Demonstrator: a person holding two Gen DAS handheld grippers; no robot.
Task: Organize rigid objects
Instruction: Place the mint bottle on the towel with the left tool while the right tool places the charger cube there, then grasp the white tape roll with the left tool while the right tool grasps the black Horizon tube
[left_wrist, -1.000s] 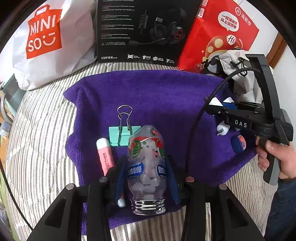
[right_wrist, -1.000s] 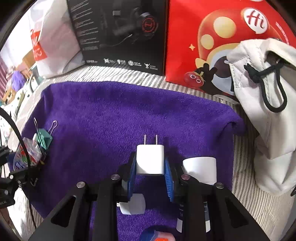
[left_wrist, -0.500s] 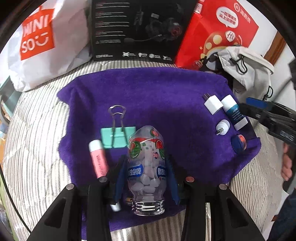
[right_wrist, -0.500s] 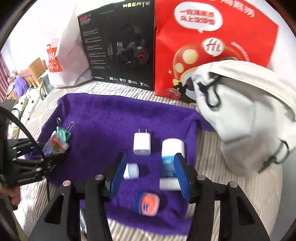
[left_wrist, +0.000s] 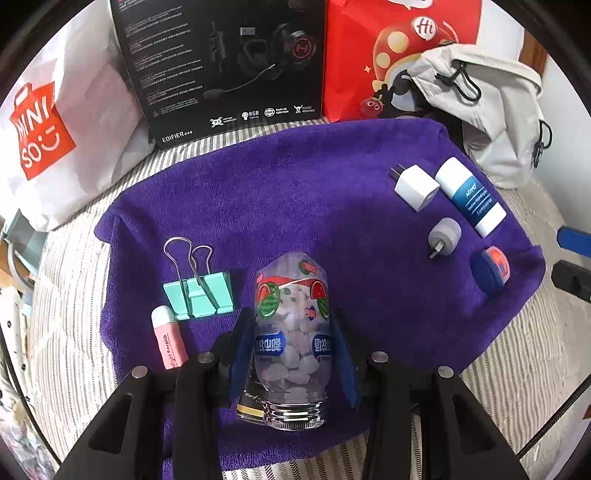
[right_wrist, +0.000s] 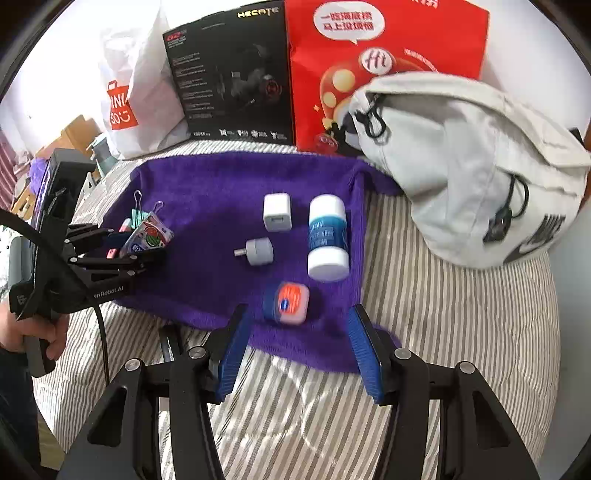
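Left gripper (left_wrist: 291, 350): closed on the bottle (left_wrist: 291, 325), one blue pad against each side.
Bottle axis: lengthwise along the gripper fingers, threaded neck toward the camera, base pointing away over the towel (left_wrist: 314, 184).
Bottle look: clear plastic, filled with white pieces, watermelon pictures and a blue label band; no cap is seen on the neck.
Bottle place: at the towel's near left part, just beside the clip (left_wrist: 199, 291) and the pink tube (left_wrist: 170, 343).
Right gripper (right_wrist: 301, 347): wide open, nothing held, above the towel's near edge, with the small jar (right_wrist: 286, 302) just ahead of its pads.
Other items: a white charger (right_wrist: 277, 212), a grey plug (right_wrist: 258, 252) and a white-and-blue tube (right_wrist: 327, 236) lie near one another on the towel's right.
Support: a striped bed (right_wrist: 443, 314).
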